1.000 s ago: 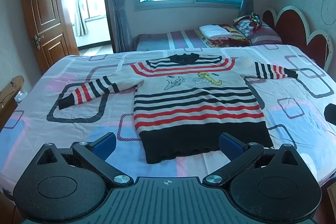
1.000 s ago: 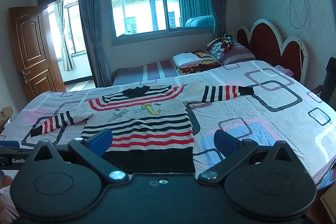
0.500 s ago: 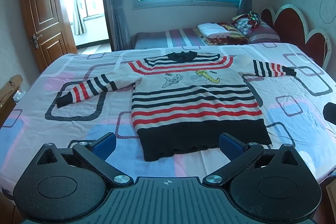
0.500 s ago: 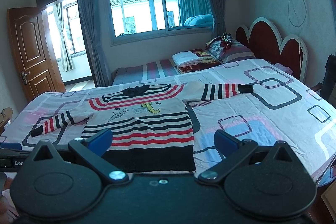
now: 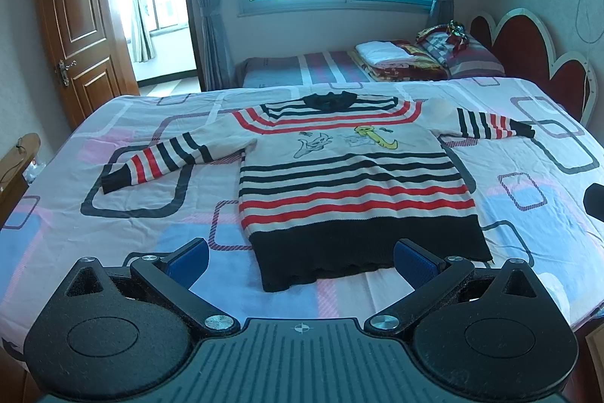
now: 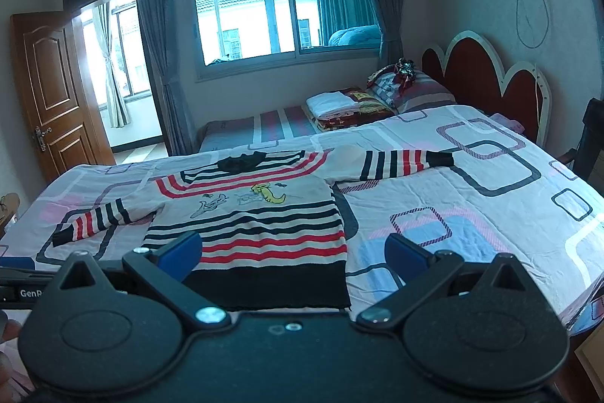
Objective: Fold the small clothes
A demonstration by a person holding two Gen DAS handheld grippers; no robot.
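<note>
The sweater lies flat and face up in the middle of the bed, its black collar toward twelve o'clock and its black hem toward six, nearest the cameras. One sleeve runs out toward nine o'clock and the other sleeve toward two. Nothing is folded yet.

The left gripper hangs just short of the hem with its blue pads spread wide and nothing between them. The right gripper is likewise wide open and empty, low over the hem's right part; its left pad overlaps the sweater in the view, but I cannot tell whether it touches.

The main risk, as I judge it, is in the first pinch. The knit is thick and soft, so a shallow bite may catch only the top layer, and a deep one may gather the bedsheet as well and drag it along. Lifting the two sides unevenly would skew the stripes and leave a crooked fold.

Against the frames of a second ago, the sweater has not shifted on the bed. Both cameras show almost the same scene, with the left gripper's view drifted slightly and the hem a little nearer its pads; both pairs of jaws were just as wide then.
</note>
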